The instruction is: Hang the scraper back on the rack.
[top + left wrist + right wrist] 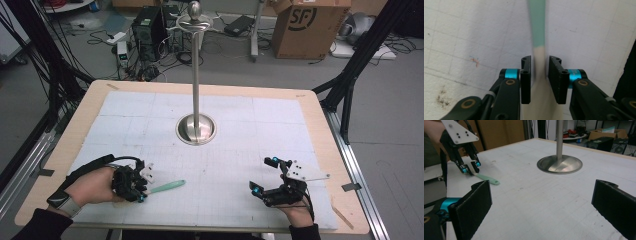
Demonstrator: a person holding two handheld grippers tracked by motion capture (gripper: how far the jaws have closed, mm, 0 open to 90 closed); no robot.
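A mint-green spatula with a cream-coloured end lies flat on the counter, on the white gridded mat near the front left corner. The left tongs stand over its cream end, and in the left gripper view the pale handle runs straight up between the two black pads, which sit just beside it on either side; I cannot tell whether they already press on it. The right tongs rest well apart at the front right of the mat, their jaws spread wide with nothing between them. At the middle of the mat a tall steel pole rises from a round polished base. The mat is scuffed and stained in places, with a bare wooden rim showing around it. Beyond the counter the grey floor carries tangled cables, a black computer tower and a large cardboard box.
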